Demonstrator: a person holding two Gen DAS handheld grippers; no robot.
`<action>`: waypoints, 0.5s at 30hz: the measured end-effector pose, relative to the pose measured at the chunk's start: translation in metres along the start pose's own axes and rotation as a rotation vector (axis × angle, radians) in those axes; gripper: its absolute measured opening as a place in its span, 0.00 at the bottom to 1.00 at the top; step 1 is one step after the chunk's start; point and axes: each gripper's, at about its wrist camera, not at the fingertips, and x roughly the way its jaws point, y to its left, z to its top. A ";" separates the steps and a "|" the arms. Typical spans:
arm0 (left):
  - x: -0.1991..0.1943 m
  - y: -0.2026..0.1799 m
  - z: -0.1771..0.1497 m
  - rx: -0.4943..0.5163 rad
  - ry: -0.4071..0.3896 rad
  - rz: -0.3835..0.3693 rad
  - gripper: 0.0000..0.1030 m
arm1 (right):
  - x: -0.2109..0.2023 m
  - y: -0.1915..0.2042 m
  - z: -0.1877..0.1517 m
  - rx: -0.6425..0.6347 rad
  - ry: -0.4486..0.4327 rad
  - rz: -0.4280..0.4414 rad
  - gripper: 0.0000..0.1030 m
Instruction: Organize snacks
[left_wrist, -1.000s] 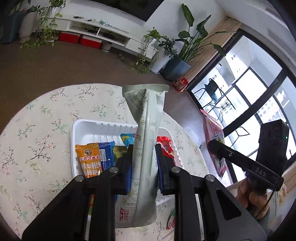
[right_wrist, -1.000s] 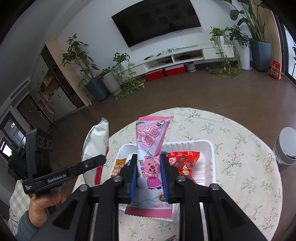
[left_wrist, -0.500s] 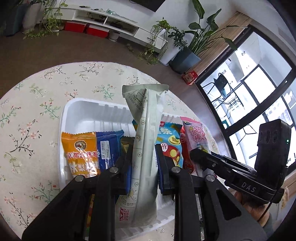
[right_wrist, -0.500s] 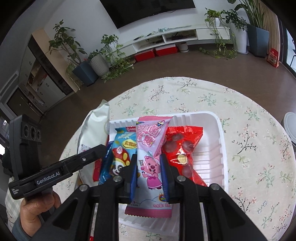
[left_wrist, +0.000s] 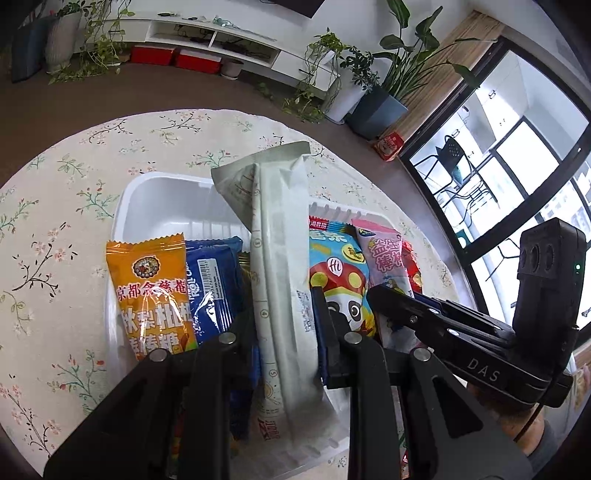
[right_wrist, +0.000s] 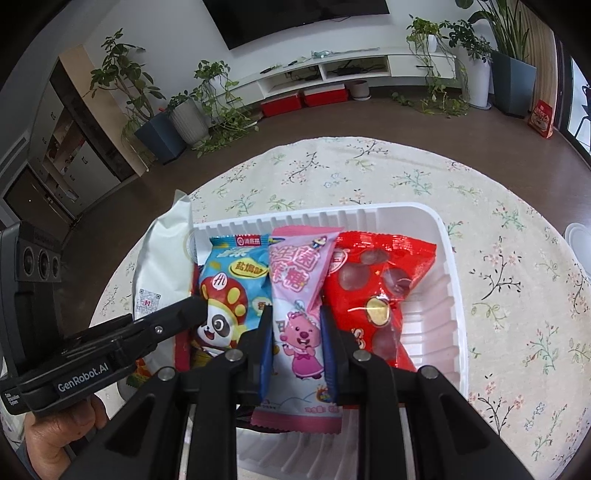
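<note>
My left gripper (left_wrist: 284, 332) is shut on a long pale green packet (left_wrist: 280, 236), held upright over the white tray (left_wrist: 147, 199). In the tray's left half lie an orange packet (left_wrist: 151, 291) and a blue packet (left_wrist: 214, 288). My right gripper (right_wrist: 297, 339) is shut on a pink packet (right_wrist: 299, 295), lowered into the white tray (right_wrist: 448, 266) between a light blue panda packet (right_wrist: 229, 291) and a red chocolate packet (right_wrist: 376, 291). In the left wrist view the right gripper (left_wrist: 384, 295) shows at the right; in the right wrist view the left gripper (right_wrist: 192, 306) shows at the left.
The tray sits on a round table with a flowered cloth (right_wrist: 517, 258). A white lid (right_wrist: 580, 236) lies at the table's right edge. A person's hand (right_wrist: 62, 435) holds the left gripper. Floor, plants and a TV cabinet lie beyond.
Both grippers have come down toward the tray with their packets. The pink packet now stands among the packets in the tray, and the green packet is low over the tray's middle.
</note>
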 end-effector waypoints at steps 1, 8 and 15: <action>0.002 0.000 0.000 0.002 -0.001 0.006 0.20 | 0.000 0.001 0.000 -0.005 -0.001 -0.004 0.24; 0.001 -0.004 -0.004 0.014 -0.003 0.047 0.21 | 0.004 0.008 -0.005 -0.036 0.001 -0.024 0.27; -0.007 -0.010 -0.005 0.021 -0.028 0.078 0.55 | 0.002 0.010 -0.003 -0.038 -0.002 -0.048 0.32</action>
